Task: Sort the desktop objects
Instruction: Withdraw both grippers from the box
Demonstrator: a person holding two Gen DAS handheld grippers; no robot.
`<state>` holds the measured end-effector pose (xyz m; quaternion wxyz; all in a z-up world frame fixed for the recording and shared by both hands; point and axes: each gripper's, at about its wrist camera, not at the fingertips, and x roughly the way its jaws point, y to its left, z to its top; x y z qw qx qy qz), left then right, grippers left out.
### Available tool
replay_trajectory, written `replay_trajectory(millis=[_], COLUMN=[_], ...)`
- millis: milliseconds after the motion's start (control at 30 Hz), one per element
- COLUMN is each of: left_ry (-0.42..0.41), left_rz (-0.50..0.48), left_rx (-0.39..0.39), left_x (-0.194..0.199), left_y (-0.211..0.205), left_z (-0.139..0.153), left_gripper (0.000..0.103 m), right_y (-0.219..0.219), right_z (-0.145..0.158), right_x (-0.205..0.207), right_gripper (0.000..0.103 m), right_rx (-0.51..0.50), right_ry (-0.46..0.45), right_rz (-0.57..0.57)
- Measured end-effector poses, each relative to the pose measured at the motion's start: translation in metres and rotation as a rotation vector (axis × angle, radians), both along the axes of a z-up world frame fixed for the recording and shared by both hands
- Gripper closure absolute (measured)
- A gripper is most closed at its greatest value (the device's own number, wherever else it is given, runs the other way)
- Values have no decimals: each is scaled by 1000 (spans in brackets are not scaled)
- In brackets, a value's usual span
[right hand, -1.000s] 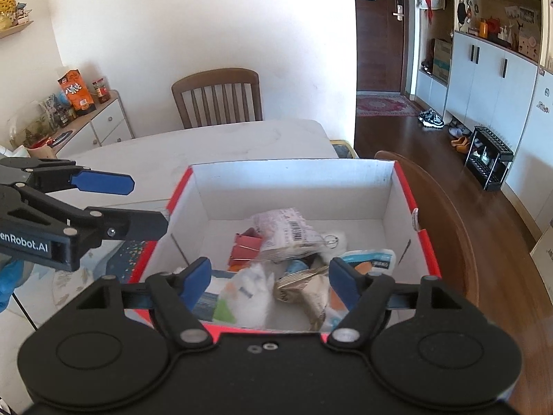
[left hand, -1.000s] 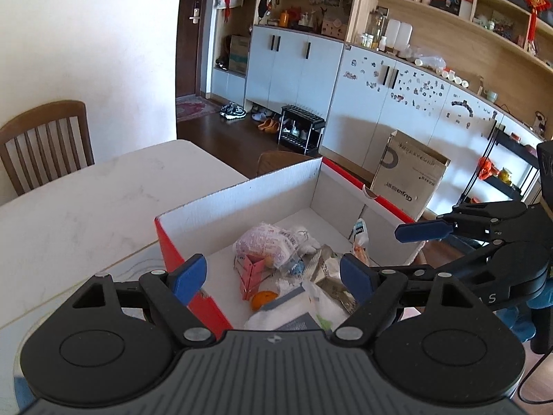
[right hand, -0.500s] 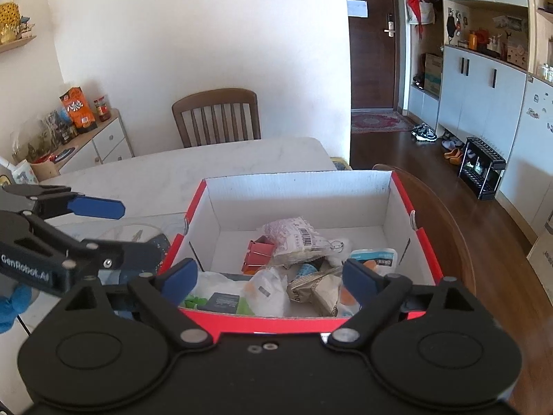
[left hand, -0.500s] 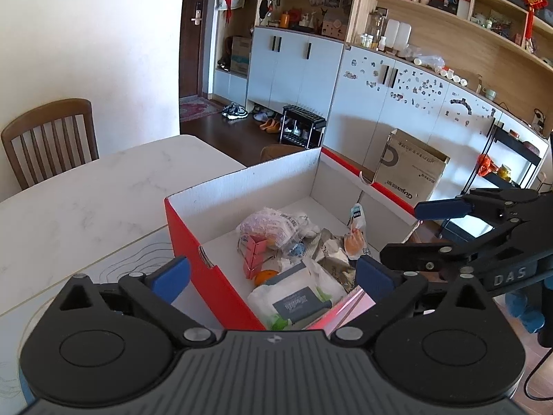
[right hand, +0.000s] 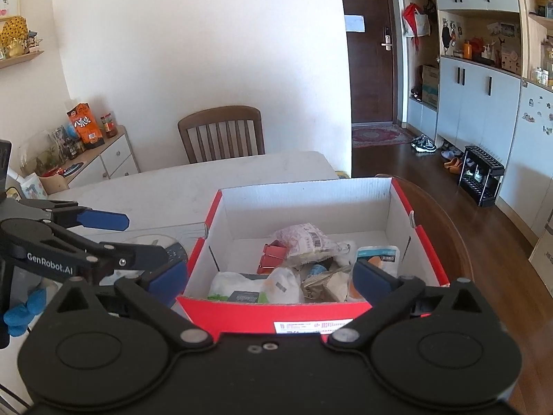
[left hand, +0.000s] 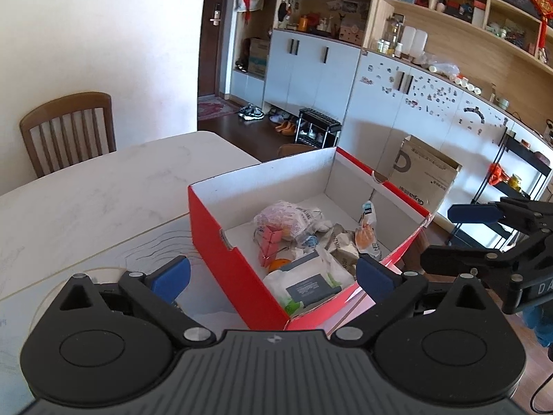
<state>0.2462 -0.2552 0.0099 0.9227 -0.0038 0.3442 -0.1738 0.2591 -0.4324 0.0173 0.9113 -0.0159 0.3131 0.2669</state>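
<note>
On the worktop, your left claw stands apart, right claw opening, both empty, apparently straddling the red box.

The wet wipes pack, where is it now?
In the left wrist view, the wet wipes pack lies inside the red box, at its near corner, beside a small orange.

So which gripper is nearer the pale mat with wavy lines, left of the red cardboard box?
Left. The left gripper hangs over the pale wavy-lined mat beside the red cardboard box; the right gripper, jaws opening and empty, faces the box's labelled end.
</note>
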Motion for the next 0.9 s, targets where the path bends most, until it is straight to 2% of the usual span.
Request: replay_trajectory(millis=[667, 900], left_ry=[-29, -12], left_rz=[14, 15], left_rx=[33, 38], left_x=[-15, -15], left_y=[0, 1], left_z=[1, -2], left_gripper=[1, 1], right_y=[6, 8], right_z=[-4, -5], right_x=[-19, -23], right_gripper=[1, 1], right_rx=[14, 16], right_ry=[17, 27], right_rz=[-18, -29])
